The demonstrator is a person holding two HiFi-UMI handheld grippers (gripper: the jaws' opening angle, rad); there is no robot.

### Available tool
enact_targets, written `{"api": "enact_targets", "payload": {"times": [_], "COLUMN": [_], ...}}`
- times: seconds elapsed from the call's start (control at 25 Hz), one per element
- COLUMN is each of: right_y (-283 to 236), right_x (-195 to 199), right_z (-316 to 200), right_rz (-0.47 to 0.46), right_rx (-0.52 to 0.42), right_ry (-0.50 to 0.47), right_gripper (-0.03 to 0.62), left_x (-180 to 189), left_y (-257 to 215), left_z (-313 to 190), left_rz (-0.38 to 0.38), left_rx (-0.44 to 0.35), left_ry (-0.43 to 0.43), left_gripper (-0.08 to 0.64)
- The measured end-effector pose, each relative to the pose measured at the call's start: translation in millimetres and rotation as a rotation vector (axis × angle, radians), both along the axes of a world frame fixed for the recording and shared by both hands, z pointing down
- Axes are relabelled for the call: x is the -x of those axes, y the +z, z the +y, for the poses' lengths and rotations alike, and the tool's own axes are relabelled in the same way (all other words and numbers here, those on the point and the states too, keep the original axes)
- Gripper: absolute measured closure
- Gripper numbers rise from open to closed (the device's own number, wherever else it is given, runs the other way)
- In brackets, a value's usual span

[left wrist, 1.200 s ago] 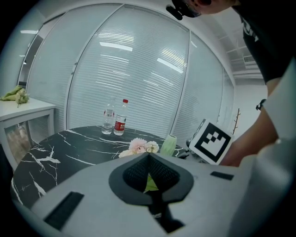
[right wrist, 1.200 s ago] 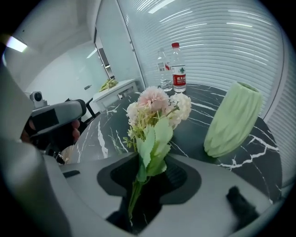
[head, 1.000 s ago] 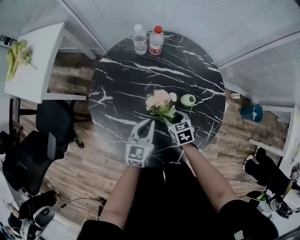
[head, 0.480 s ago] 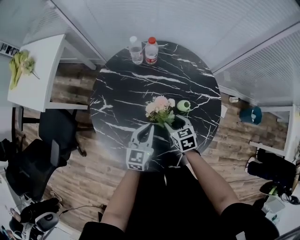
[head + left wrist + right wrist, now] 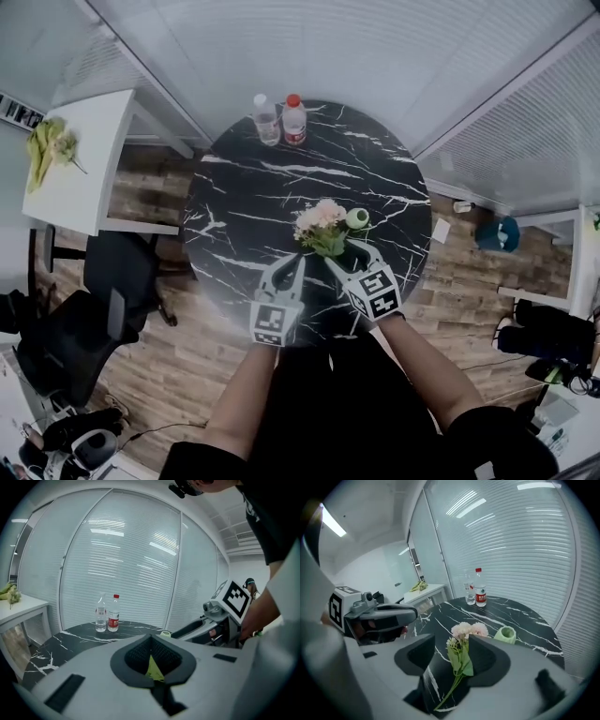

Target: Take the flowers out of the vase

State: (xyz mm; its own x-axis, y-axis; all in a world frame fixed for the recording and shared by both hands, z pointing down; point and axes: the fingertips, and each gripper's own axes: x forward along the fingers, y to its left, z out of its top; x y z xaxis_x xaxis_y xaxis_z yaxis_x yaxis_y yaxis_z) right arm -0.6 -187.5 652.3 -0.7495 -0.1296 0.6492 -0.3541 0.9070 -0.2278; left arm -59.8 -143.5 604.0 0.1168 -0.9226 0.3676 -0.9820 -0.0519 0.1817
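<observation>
Between the jaws of my right hand-held gripper [image 5: 451,639], which have just been opening and stand wide, the flowers [image 5: 461,648] sit loose, not pinched. They are out of the vase [image 5: 506,633] near them on the tabletop [image 5: 518,620], so I think the job is almost done. My left hand-held gripper [image 5: 150,638] is closed.

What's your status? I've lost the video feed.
Left gripper jaws shut, yellow-green sliver between them. Right gripper jaws just opened, apart, flowers between them unpinched. Vase empty beside flowers. Bottles far off, nothing blocking.
</observation>
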Motion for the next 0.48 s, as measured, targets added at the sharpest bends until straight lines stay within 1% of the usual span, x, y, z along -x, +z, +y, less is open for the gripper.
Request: {"api": "enact_targets", "payload": {"times": [0.32,0.48], "right_y": [-83.4,-133.9], "right_x": [-10.2,-17.7], "right_z": [8.5,8.5], "right_rz": [-0.206,-0.314], "right_rx": [-0.054,-0.113], "right_ry": [-0.057,-0.072], "right_gripper": [0.37,0.424], "left_x": [-19.4,-28.0], "left_y": [-54.5,-87.8], "left_z": [-1.2,-2.2], "left_rz": [-0.027,-0.03], "left_rx": [-0.047,-0.086], "left_ry": [0.063,0.088], "left_gripper": [0.549,0.549]}}
